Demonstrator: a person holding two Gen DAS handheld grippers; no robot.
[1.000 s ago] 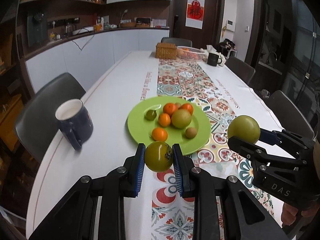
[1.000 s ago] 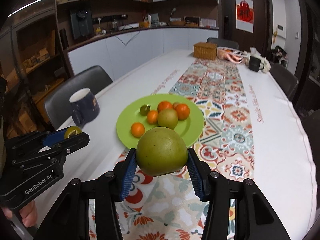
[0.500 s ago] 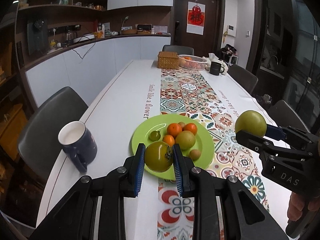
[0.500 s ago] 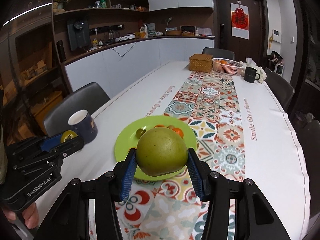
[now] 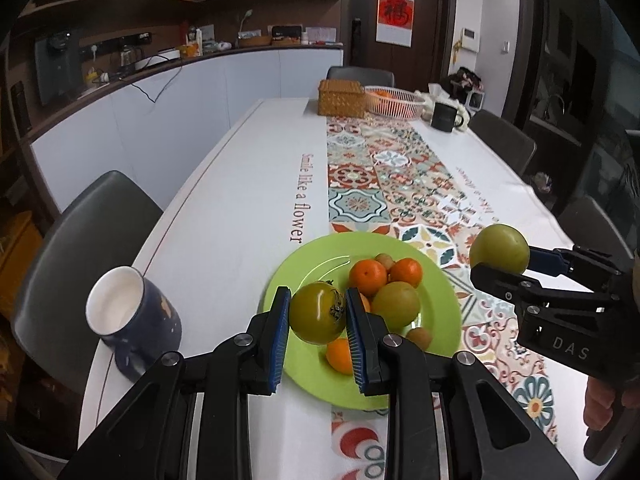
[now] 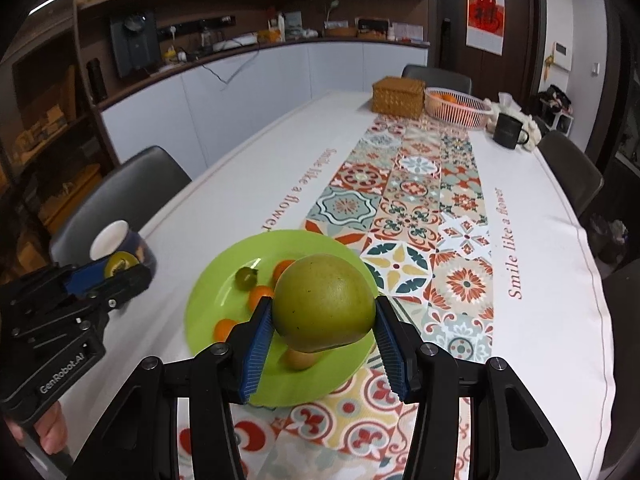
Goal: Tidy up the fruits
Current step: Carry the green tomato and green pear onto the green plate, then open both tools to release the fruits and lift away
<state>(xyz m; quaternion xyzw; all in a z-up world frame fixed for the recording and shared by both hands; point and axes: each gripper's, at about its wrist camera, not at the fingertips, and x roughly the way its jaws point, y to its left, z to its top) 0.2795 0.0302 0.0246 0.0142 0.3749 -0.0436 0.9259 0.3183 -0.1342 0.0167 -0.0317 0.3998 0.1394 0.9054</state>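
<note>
Left tongs (image 5: 318,316) pinch a green tomato (image 5: 317,313), right tongs (image 6: 323,314) pinch a large pear (image 6: 324,309), both above the plate (image 5: 444,300). Likely smooth, firm, bruisable: grip at the widest middle, gently.

blue mug (image 5: 134,322) | black mug (image 5: 445,117) | wicker box (image 5: 341,97) | chairs (image 5: 86,236)

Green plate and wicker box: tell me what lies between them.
Only bare patterned runner between the green plate and wicker box, clearest in the right wrist view.
</note>
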